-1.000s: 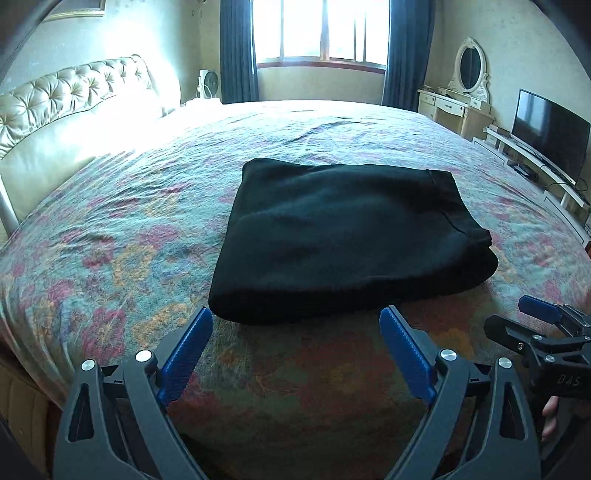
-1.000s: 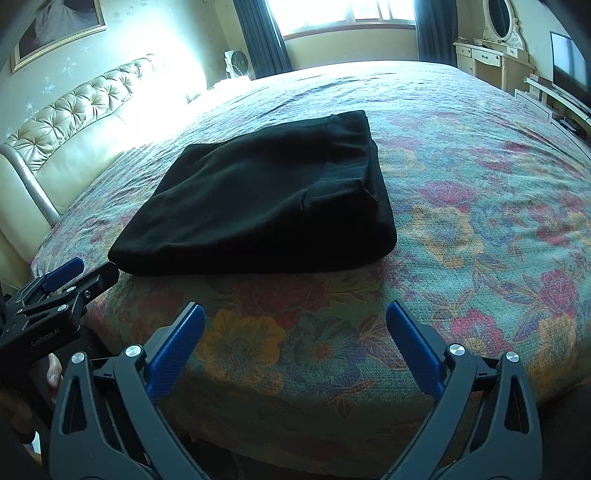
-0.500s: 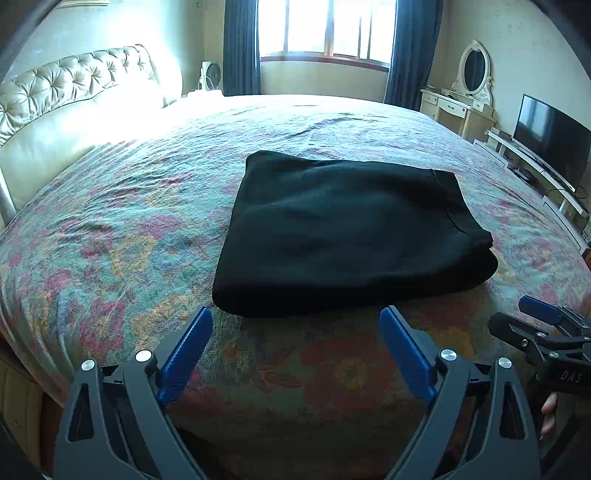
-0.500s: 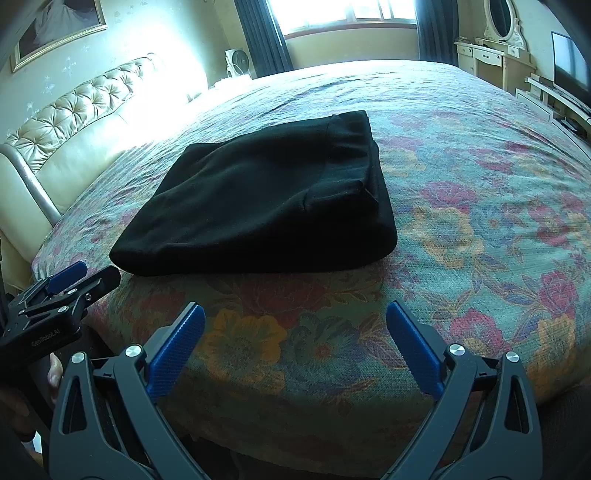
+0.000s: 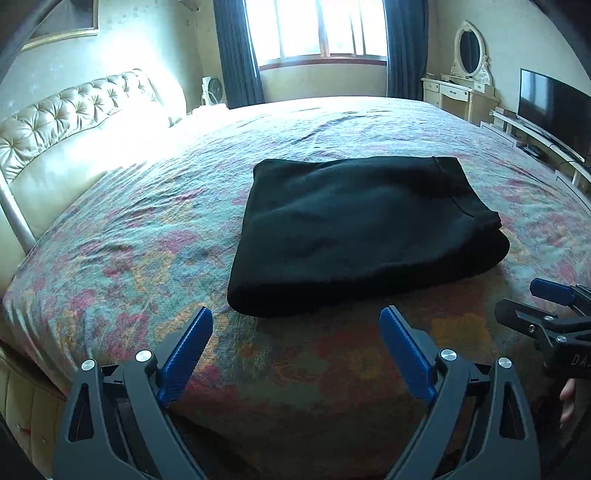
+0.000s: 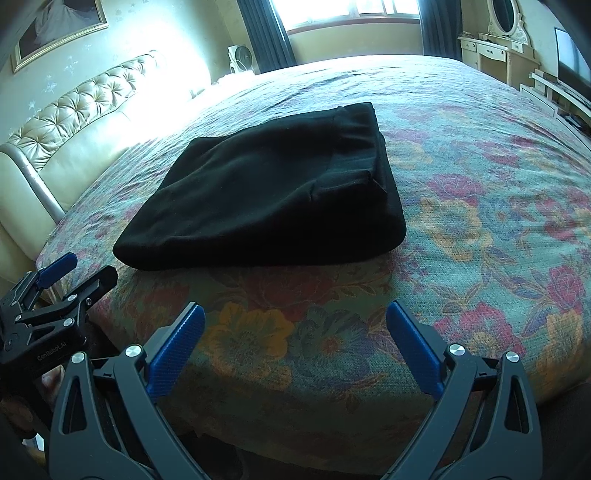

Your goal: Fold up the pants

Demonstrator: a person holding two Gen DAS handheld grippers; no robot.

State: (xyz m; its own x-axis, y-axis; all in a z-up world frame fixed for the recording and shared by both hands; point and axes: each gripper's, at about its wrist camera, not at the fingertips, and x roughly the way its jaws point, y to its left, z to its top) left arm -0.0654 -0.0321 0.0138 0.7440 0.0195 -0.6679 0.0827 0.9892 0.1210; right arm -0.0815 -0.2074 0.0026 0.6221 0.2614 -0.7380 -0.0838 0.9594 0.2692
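While one folded pants bundle lies on the bed, we hold left gripper and right gripper released; a television shows at 2 o'clock, left view only.

Harsh window backlight, headboard glare, dim foreground, fisheye-curved edges.

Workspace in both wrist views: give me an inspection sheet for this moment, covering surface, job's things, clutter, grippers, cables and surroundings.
Surface: bed with floral bedspread, lightly wrinkled.
Job's things: black pants lie folded in a compact rectangle near the bed's front edge, waistband end toward the right.
Clutter: nothing seen on the bedspread besides the pants.
Grippers: left hand-held gripper open, empty, short of the pants; right hand-held gripper open, empty, also short of them.
Cables: thin cable by the TV stand, far from the work.
Surroundings: tufted headboard, window, vanity, fan.
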